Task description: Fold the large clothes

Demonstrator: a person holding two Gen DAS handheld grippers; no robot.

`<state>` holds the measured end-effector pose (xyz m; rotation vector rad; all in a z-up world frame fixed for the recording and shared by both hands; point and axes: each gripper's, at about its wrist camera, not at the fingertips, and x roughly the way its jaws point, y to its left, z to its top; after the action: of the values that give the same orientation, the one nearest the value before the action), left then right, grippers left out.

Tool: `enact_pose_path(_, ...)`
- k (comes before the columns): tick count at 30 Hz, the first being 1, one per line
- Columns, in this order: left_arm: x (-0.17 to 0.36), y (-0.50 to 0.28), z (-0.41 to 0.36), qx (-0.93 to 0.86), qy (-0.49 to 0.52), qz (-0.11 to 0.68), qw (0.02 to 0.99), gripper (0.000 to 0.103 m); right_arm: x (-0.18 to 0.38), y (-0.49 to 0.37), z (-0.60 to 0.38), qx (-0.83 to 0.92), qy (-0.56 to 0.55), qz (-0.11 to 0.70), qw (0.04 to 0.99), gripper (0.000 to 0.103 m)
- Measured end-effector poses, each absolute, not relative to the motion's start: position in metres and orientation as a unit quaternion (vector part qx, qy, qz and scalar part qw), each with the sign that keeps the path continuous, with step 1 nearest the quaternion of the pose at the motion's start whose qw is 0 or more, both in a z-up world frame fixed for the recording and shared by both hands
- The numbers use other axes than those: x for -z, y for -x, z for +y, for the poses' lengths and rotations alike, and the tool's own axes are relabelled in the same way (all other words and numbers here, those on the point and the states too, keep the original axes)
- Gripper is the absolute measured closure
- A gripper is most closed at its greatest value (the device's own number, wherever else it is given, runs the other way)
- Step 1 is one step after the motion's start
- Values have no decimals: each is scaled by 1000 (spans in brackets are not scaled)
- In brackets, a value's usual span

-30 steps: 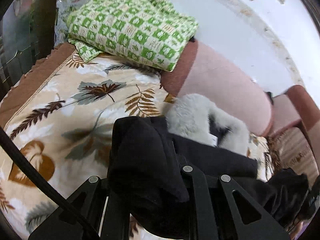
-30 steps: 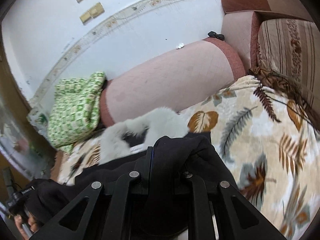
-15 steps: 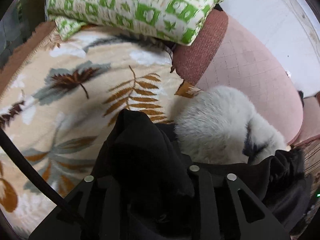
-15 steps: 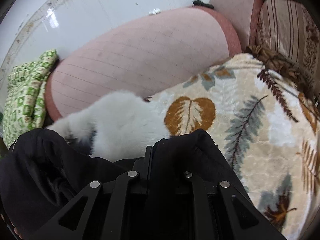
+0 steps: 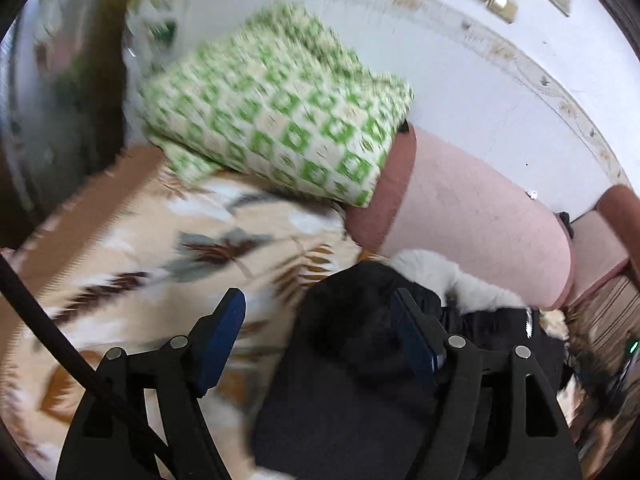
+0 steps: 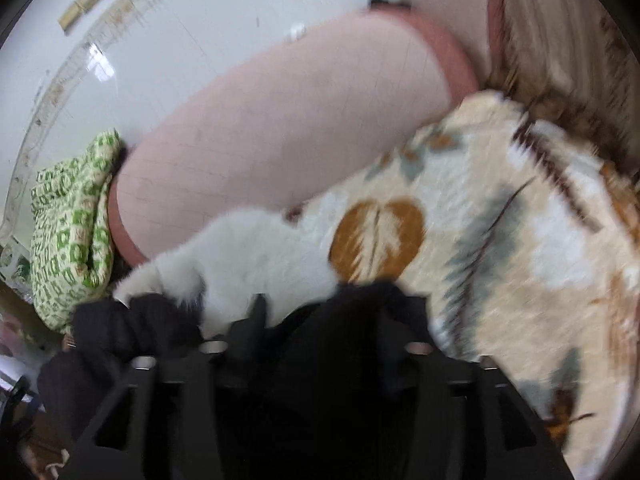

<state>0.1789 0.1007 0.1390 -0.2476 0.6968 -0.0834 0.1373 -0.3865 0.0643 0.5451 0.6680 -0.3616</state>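
A black coat point(image 5: 352, 368) with a white fur collar point(image 5: 452, 280) lies on a leaf-print blanket point(image 5: 132, 248). My left gripper point(image 5: 320, 332) is open; the black cloth lies between its blue pads and against the right pad point(image 5: 416, 344), the left pad is clear. In the right wrist view the coat point(image 6: 320, 360) bunches over my right gripper point(image 6: 316, 316), whose fingers stand apart; the cloth hides the tips. The fur collar point(image 6: 248, 248) lies just beyond them.
A green-and-white patterned cushion point(image 5: 280, 120) rests on the pink sofa arm point(image 5: 472, 216) by the white wall. The same arm point(image 6: 280, 128) fills the right wrist view. Striped sofa upholstery point(image 6: 560, 40) is at the far right. A black cable point(image 5: 60, 340) crosses the left view.
My left gripper has opened and let go of the black coat, pulling back and tilting up. My right gripper's fingers have spread apart over the coat. Both views are motion-blurred.
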Motion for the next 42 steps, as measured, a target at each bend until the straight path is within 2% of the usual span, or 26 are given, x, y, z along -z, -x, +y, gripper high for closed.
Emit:
enact_pose_path(1, -143, -156, 107, 32, 122, 332, 935, 24, -73, -131, -386, 188, -249, 313, 897, 22)
enact_pose_path(2, -143, -141, 112, 27, 127, 328, 936, 21, -83, -123, -383, 200, -229, 309, 901, 21)
enact_pose_path(4, -136, -108, 122, 19, 141, 320, 937, 20, -96, -115, -372, 192, -204, 313, 907, 22)
enact_pose_path(6, -124, -85, 129, 9, 145, 316, 937, 20, -105, -104, -349, 172, -167, 319, 917, 44)
enact_pose_path(9, -102, -70, 136, -14, 139, 320, 937, 20, -104, -94, -308, 119, -147, 335, 923, 54)
enact_pose_path(13, -76, -69, 140, -37, 112, 326, 938, 20, -88, -100, -239, 39, -148, 349, 925, 54)
enact_pose_path(17, -63, -77, 141, -33, 96, 331, 938, 20, -60, -146, -187, 33, -104, 364, 925, 54)
enact_pose_path(20, -56, -84, 145, -51, 84, 334, 937, 20, -31, -199, -184, 97, -71, 375, 919, 53)
enact_pose_path(26, -51, -97, 160, -57, 86, 350, 931, 20, 24, -283, -214, 191, -71, 416, 886, 53)
enact_pose_path(31, -51, -97, 171, -68, 103, 348, 929, 20, 12, -279, -201, 198, -22, 417, 887, 52)
enact_pose_path(35, -56, -91, 170, -75, 101, 334, 934, 20, -51, -220, -186, 138, -49, 328, 933, 52)
enact_pose_path(37, -56, -90, 167, -77, 98, 330, 936, 20, -65, -202, -173, 102, -45, 316, 942, 52)
enact_pose_path(42, -49, -94, 161, -79, 83, 344, 932, 20, -48, -209, -128, 23, -28, 343, 939, 52)
